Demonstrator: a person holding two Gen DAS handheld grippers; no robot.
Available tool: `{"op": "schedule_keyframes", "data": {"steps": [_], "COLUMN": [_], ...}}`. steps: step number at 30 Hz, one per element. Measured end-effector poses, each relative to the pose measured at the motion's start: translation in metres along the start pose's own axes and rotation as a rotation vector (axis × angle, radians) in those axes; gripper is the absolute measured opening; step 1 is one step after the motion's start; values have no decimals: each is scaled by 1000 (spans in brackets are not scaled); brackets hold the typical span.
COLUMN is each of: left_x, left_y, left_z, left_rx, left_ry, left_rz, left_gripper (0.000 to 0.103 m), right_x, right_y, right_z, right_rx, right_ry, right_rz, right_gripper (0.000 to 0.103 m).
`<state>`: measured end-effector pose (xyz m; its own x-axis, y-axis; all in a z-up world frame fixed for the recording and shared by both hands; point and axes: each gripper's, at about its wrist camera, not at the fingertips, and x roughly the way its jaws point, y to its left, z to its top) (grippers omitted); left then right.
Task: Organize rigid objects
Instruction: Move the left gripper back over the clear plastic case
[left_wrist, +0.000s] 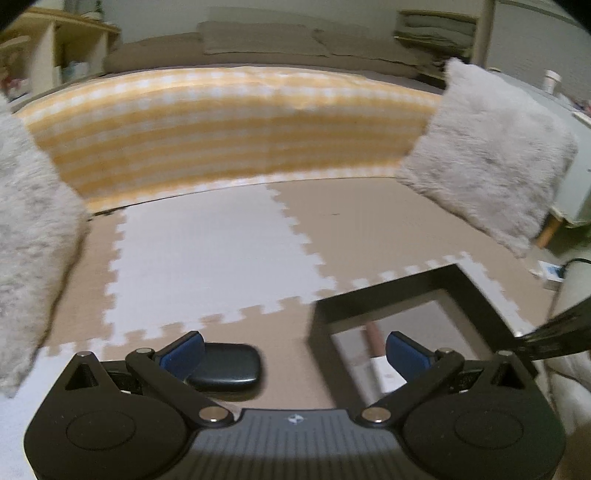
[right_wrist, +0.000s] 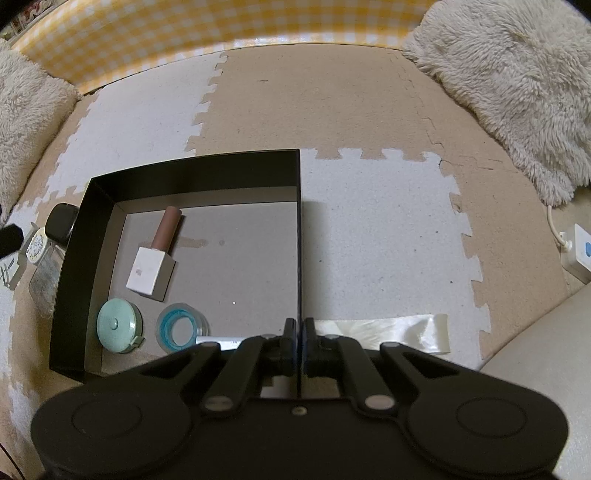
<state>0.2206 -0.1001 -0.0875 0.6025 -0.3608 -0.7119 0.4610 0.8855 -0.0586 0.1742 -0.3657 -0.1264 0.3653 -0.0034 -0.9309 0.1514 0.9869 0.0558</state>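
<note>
The right gripper (right_wrist: 299, 338) is closed tight on the right wall of the black box (right_wrist: 207, 166). The thin wall sits between its two fingers, and the gripper points down at the floor.

The box stands open on the foam mat (right_wrist: 369, 240). Inside it lie a white block with a brown handle (right_wrist: 155, 254), a round green case (right_wrist: 118, 325) and a blue ring (right_wrist: 181, 328). The green case and the blue ring are near the front, side by side. The block lies behind them, tilted.

The left gripper (left_wrist: 295, 354) is wide open. Nothing is between its blue fingers (left_wrist: 183, 354). A small black case (left_wrist: 225, 369) lies on the mat just past the left finger, outside the box. In the right view this black case (right_wrist: 61, 223) sits by the box's left wall, next to a small round white thing (right_wrist: 37, 245).

Fluffy pillows (right_wrist: 517, 92) lie on both sides of the mat, and a yellow checked cloth (left_wrist: 229, 129) runs along the back.
</note>
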Motion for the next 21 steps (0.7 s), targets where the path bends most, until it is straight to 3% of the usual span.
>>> {"op": "schedule_keyframes", "data": {"steps": [11, 16, 21], "left_x": [26, 44, 53], "left_y": [40, 45, 51], "left_z": [-34, -52, -65], "left_rx": [-7, -6, -36], "left_ry": [155, 253, 293], "left_rz": [74, 59, 66], "left_gripper": [103, 102, 97], "right_x": [0, 0, 0], "right_y": [0, 0, 0], "right_z": [0, 0, 0], "right_rx": [0, 0, 0], "right_ry": [0, 0, 0], "right_rz": [0, 0, 0], "right_gripper": [3, 3, 3]}}
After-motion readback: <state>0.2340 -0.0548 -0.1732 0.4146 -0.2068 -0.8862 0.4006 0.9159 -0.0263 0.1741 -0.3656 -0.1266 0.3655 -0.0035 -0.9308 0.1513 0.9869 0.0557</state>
